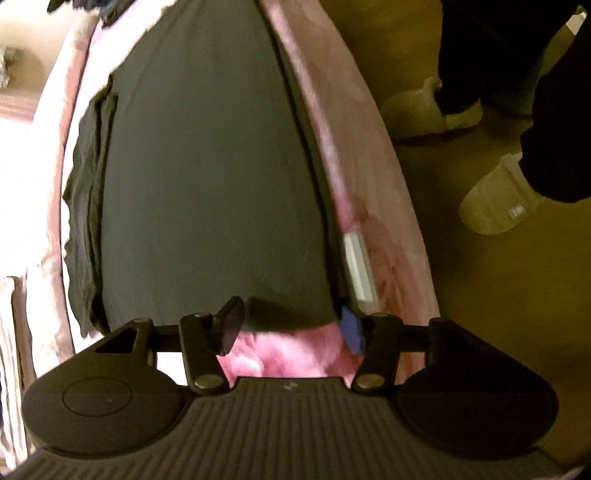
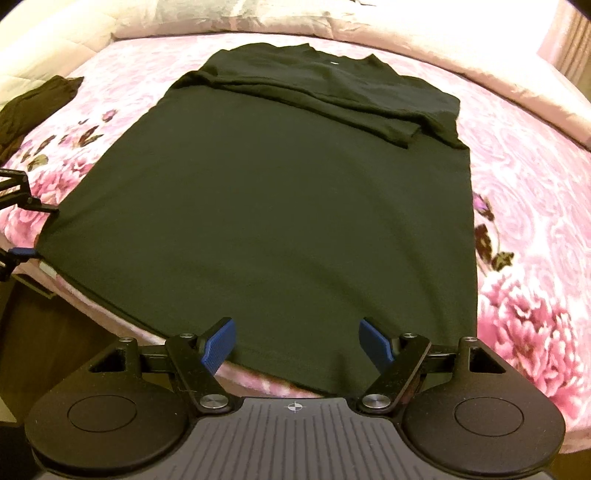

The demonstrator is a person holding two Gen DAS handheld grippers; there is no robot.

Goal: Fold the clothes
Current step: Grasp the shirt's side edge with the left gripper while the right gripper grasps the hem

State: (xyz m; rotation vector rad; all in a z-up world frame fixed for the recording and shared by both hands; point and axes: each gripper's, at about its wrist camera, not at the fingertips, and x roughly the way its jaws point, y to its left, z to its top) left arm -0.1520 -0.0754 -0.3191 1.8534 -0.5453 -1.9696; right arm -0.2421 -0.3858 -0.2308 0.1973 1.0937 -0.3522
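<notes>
A dark green T-shirt [image 2: 266,206] lies flat on the pink floral bedspread [image 2: 532,229], both sleeves folded in across its top. My right gripper [image 2: 297,345] is open, its blue pads on either side of the hem at the bed's near edge, nothing between them. The left gripper [image 1: 291,330] is open too, just short of the shirt's [image 1: 207,177] bottom corner, with pink bedspread [image 1: 280,354] showing between its fingers. From the right wrist view that left gripper [image 2: 22,229] sits at the shirt's left corner.
Another dark garment [image 2: 33,107] lies on the bedspread at the far left. Pale pillows [image 2: 184,18] line the head of the bed. On the brown floor [image 1: 480,295] beside the bed a person's feet in light slippers [image 1: 495,203] stand close.
</notes>
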